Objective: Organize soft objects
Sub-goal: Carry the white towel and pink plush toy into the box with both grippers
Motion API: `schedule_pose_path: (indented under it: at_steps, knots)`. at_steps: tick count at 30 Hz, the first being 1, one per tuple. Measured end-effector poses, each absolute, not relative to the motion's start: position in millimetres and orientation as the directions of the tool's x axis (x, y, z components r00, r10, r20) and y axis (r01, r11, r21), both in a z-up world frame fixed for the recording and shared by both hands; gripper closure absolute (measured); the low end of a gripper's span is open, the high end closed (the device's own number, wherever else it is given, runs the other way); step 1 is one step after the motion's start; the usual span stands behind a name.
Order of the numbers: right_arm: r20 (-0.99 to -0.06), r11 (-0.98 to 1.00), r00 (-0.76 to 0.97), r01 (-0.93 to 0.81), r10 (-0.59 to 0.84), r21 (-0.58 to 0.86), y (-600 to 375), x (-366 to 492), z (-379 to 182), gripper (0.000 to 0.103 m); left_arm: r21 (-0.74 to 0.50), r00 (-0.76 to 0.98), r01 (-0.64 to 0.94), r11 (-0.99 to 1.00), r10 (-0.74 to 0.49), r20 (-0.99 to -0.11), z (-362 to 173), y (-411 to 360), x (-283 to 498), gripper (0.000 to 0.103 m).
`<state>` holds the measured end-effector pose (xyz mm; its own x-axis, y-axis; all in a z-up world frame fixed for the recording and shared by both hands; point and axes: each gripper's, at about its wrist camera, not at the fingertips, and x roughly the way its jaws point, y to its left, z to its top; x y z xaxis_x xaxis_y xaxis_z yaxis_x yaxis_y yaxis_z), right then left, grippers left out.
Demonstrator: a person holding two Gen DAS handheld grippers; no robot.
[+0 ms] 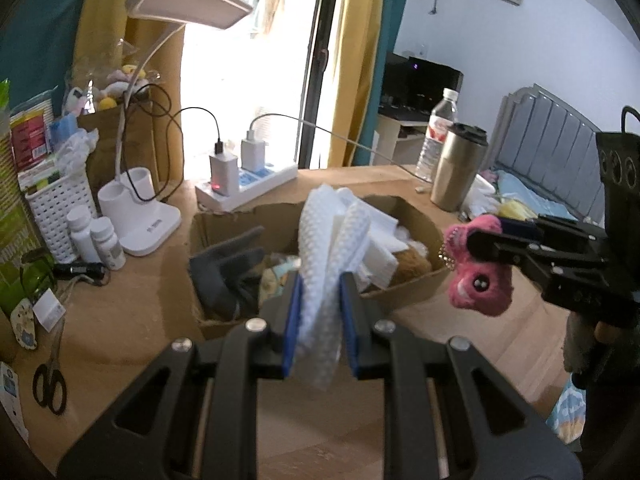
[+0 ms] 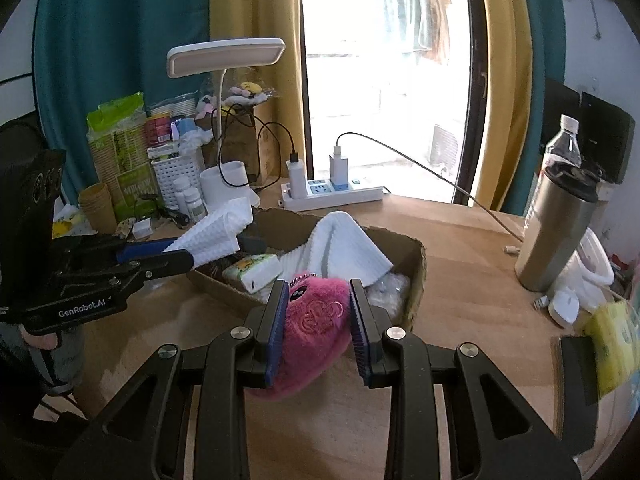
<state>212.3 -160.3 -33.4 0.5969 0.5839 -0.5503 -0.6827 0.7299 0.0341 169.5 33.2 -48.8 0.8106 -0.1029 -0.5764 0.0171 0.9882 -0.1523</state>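
My left gripper is shut on a white waffle-weave cloth, which hangs lifted above the cardboard box. The same cloth shows in the right wrist view, clamped in the left gripper at the box's left end. My right gripper is shut on a pink plush toy with a bead chain, held just in front of the box. From the left wrist view the toy hangs in the right gripper beside the box's right end. A white towel, a grey glove and other soft items lie inside the box.
A white desk lamp, power strip with chargers, pill bottles and a white basket crowd the table's left. Scissors lie near the front-left edge. A steel tumbler, a water bottle and a white mouse stand right.
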Motion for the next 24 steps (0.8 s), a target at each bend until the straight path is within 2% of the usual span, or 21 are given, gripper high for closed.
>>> schedule_pose_path:
  at_steps: [24]
  knots:
    - [-0.559, 0.687, 0.551, -0.725, 0.62, 0.047, -118, 253, -37, 0.072, -0.17, 0.795, -0.029, 0.985, -0.08, -0.601, -65, 62, 210, 0.083]
